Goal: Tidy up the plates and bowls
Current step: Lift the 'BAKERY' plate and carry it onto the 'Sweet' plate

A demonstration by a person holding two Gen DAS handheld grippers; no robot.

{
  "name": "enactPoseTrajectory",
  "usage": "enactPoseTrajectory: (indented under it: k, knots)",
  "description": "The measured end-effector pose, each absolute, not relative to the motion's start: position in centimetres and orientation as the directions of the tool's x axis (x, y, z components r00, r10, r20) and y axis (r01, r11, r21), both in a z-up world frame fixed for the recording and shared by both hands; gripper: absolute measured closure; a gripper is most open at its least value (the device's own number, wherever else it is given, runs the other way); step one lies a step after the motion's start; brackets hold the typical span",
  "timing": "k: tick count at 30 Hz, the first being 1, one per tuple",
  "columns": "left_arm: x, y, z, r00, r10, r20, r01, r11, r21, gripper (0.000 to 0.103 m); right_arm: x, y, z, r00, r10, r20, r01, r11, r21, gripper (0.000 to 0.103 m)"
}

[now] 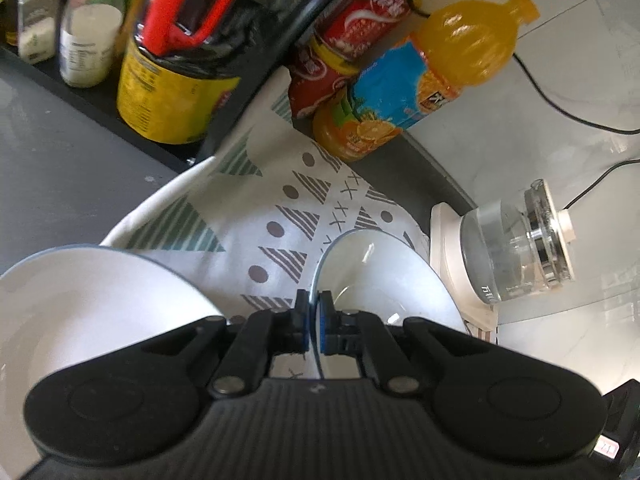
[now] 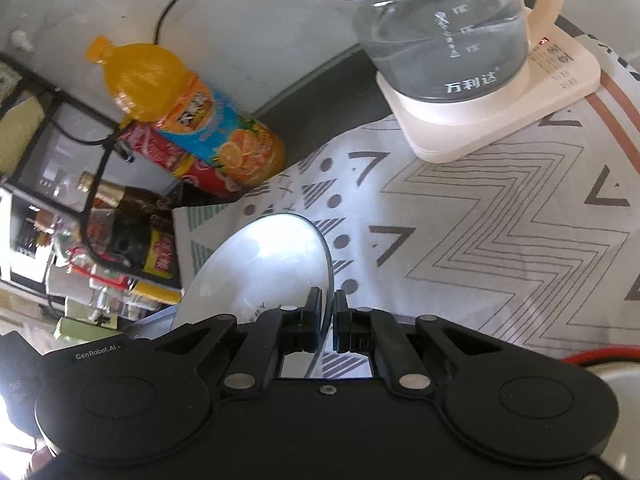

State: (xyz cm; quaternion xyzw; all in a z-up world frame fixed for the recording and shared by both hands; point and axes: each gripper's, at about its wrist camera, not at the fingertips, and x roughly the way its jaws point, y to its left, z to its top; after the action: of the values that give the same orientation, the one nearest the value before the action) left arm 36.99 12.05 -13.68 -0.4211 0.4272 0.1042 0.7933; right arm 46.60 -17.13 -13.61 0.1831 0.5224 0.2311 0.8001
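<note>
In the left wrist view my left gripper (image 1: 313, 312) is shut on the rim of a white plate (image 1: 384, 276), held edge-up over the patterned cloth (image 1: 280, 208). A white bowl (image 1: 92, 300) lies at the lower left, beside the gripper. In the right wrist view my right gripper (image 2: 328, 312) is shut on the thin rim of a white plate (image 2: 260, 268), which is tilted up to the left above the cloth (image 2: 500, 240).
An orange juice bottle (image 1: 432, 76) and red cans (image 1: 352, 36) lie at the back of the cloth. A glass kettle on a cream base (image 2: 452, 64) stands on the cloth's far side. A black rack of jars and bottles (image 1: 160, 64) is on the left.
</note>
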Motion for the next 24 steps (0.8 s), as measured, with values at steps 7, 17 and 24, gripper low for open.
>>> enactPoseTrajectory:
  k: [7,17,24]
  knots:
    - [33.4,12.0,-12.7,0.634,-0.163,-0.756,-0.541,0.605,-0.584,0.101,44.1,-16.9,-12.7,0.340,0.581,-0.740,-0.231,0.814,0.533,0.098]
    - [28.3,12.6,-12.6,0.644,-0.119,-0.756,-0.579,0.570,-0.583,0.101,41.2,-15.8,-12.4,0.305,0.601,-0.739,-0.284,0.797,0.533,0.097]
    - [24.8,14.0,-13.1,0.638,-0.086,-0.765,-0.621,0.530,-0.577,0.101,39.1,-13.8,-12.8,0.265,0.618,-0.740,-0.320,0.780,0.537,0.097]
